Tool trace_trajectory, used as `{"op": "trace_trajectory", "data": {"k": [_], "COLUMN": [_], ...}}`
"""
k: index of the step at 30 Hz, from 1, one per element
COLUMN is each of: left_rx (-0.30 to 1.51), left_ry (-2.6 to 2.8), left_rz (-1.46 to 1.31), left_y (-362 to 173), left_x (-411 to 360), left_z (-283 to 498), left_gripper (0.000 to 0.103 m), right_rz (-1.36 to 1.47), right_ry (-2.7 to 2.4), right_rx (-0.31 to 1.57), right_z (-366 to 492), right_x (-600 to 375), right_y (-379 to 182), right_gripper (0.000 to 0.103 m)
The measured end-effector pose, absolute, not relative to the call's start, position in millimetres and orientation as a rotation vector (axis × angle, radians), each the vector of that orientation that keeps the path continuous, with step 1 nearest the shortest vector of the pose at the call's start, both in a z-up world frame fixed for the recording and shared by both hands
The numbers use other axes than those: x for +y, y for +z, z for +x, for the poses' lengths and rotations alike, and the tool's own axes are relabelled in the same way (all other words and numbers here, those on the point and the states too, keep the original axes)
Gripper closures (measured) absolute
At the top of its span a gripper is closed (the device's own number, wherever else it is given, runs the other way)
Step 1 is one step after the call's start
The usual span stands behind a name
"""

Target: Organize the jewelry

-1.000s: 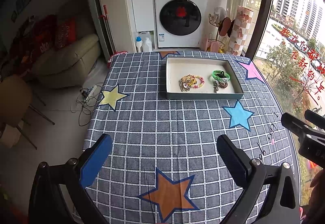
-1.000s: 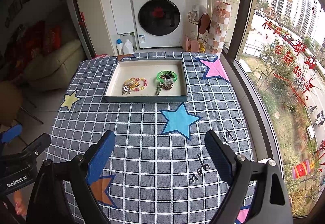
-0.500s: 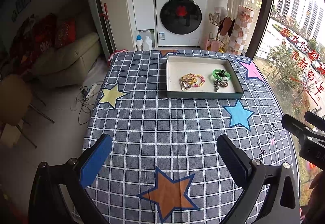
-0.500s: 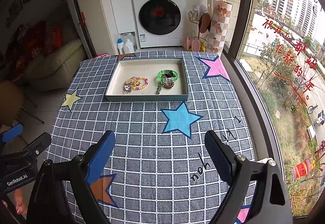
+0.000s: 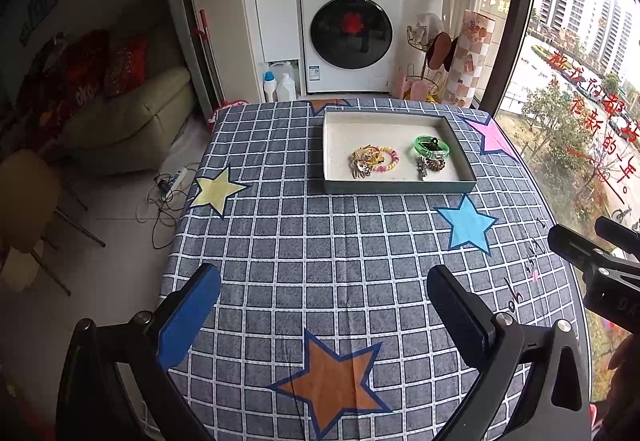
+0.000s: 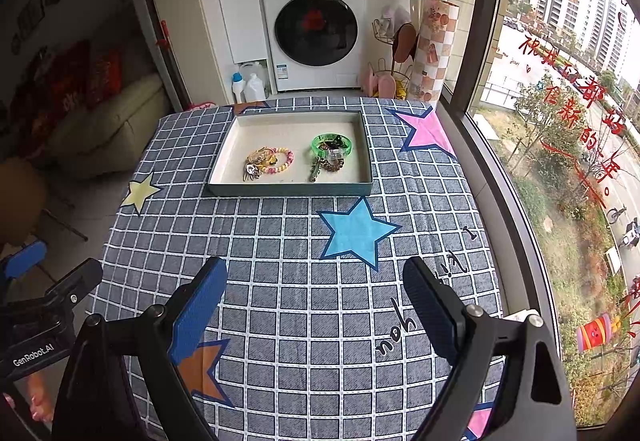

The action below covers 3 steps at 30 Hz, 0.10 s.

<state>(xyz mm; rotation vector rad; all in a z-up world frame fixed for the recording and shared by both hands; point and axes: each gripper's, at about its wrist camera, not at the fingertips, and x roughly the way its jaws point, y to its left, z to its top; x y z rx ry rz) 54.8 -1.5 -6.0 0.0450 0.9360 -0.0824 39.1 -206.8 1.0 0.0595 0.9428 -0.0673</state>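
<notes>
Two grippers hang over the tabletop (image 5: 320, 261), each with its fingers spread wide and nothing between them: the left gripper (image 5: 324, 305) and the right gripper (image 6: 316, 297). One tray (image 6: 224, 157) sits on the checked cloth well ahead of both pairs of fingers, past the blue star (image 6: 356, 233). Inside it lie two small heaps of jewelry. One heap has a pink bead bracelet (image 6: 282, 161) touching a tangle of gold pieces (image 6: 256, 163). The other has a green bangle (image 6: 332, 145) with a dark item inside it, a brown coil (image 6: 334, 164) and a slim metal piece (image 6: 315, 169) beside it. Both heaps rest toward the tray's near wall.
</notes>
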Motion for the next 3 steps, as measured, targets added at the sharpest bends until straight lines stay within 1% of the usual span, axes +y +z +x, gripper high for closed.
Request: {"op": "trace_trajectory", "data": {"k": [3], "left_rx": [0.94], "left_ry": [-0.084], "left_rz": [0.043], "left_y": [-6.3], "left_x": [-2.0], "left_z": [55.0], "left_gripper": [0.0], "right_rz": [0.061], "right_ry": [-0.066], "right_rx": [0.944], "right_z": [39.2], "right_x": [-206.4], "right_y": [0.1], "right_gripper": [0.012]}}
